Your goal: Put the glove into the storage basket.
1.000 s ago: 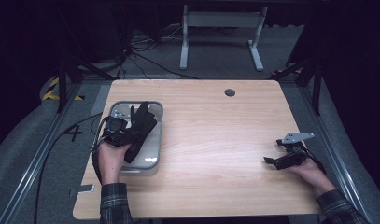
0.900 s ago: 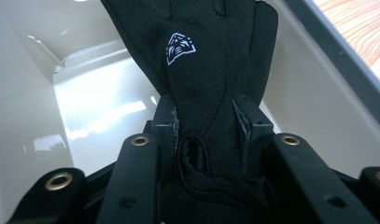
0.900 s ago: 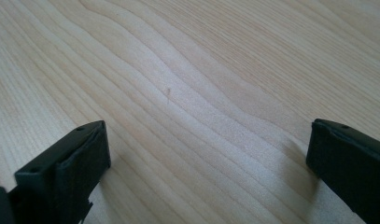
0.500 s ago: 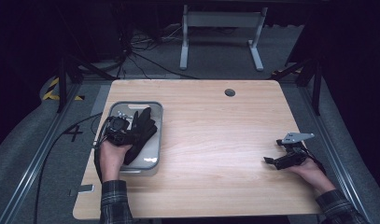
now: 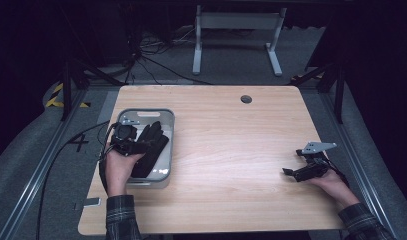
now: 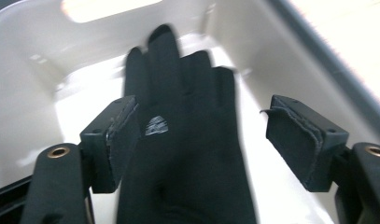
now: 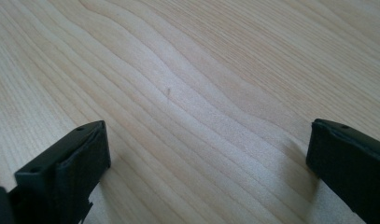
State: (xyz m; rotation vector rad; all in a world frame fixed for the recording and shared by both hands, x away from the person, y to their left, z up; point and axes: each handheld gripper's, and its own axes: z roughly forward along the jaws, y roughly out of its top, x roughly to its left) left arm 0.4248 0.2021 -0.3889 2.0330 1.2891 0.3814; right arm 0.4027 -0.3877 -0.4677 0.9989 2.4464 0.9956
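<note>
Since the earlier frame, the left gripper (image 6: pixel 204 140) fingers have been spread, so the black glove (image 6: pixel 187 140) is released into the tray (image 5: pixel 166 117); right gripper (image 5: pixel 311 167) fingers are parked released. Retreat is needed next, probably.

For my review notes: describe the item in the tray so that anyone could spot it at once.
On the wooden table, a grey tray sits near the left edge. In it lies a black glove, fingers spread, the only thing inside; the left gripper's open jaws straddle it.

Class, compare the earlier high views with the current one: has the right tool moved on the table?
No. The right tool sits at the same spot near the table's right edge, with its grey plate at the same distance from that edge.
</note>
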